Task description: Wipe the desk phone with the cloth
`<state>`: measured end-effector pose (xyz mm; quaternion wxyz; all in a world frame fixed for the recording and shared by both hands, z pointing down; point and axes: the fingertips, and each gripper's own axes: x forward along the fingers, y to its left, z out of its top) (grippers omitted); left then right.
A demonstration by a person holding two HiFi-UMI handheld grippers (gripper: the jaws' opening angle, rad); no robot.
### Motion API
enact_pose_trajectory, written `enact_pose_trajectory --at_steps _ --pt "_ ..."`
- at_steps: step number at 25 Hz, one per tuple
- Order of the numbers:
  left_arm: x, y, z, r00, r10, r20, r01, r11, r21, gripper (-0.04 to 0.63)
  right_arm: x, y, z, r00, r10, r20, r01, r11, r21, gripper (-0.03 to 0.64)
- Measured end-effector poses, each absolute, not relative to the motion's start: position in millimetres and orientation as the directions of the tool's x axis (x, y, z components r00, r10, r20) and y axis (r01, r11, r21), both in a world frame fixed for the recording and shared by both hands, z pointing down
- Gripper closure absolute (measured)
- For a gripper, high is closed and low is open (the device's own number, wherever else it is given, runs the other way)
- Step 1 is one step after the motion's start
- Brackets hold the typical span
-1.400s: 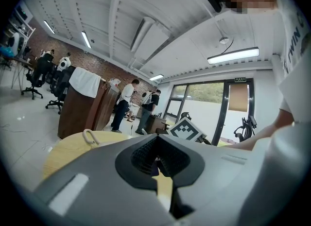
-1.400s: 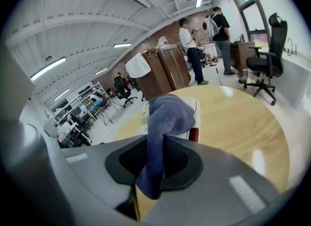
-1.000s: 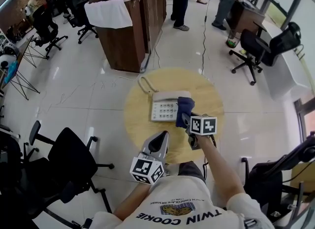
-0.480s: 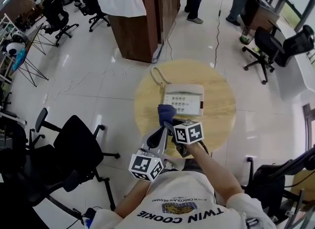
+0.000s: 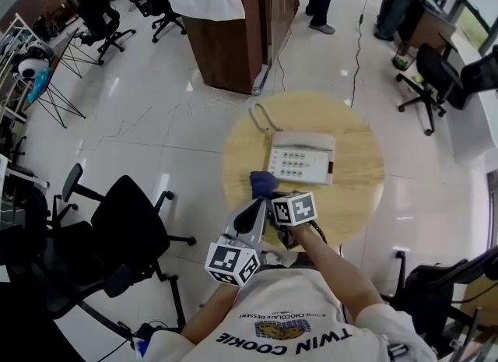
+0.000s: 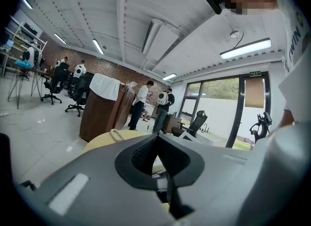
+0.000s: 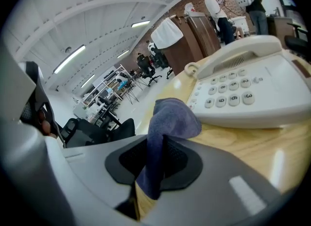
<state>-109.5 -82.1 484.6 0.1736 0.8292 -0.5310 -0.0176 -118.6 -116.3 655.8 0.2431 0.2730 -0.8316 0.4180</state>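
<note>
Pinching cloth (image 7: 167, 120) beside desk phone (image 7: 248, 86) are right gripper (image 7: 154, 158) fingers (image 7: 130, 159); left gripper (image 6: 156, 153) fingers (image 6: 142, 155) touch.

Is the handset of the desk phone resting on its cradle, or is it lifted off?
On its cradle: the handset lies seated along the top of the phone, just beyond the keypad.

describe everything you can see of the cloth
The cloth is a small dark blue piece, soft and fuzzy like microfibre. It is pinched upright between the closed jaws of the right gripper, and its bunched top folds over above them. It is held over the wooden table, close beside the desk phone on its keypad side; whether it touches the phone can't be told.
</note>
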Motion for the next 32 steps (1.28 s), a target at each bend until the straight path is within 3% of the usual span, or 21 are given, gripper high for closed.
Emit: enact_pose_trajectory --at_steps 32 --pt "-23.6 -88.1 488.2 0.602 -0.788 0.130 -0.770 -0.530 0.355 0.604 45.1 -117.3 659.2 -0.567 -0.467 0.679 -0.821 0.251 -0.513 0.552"
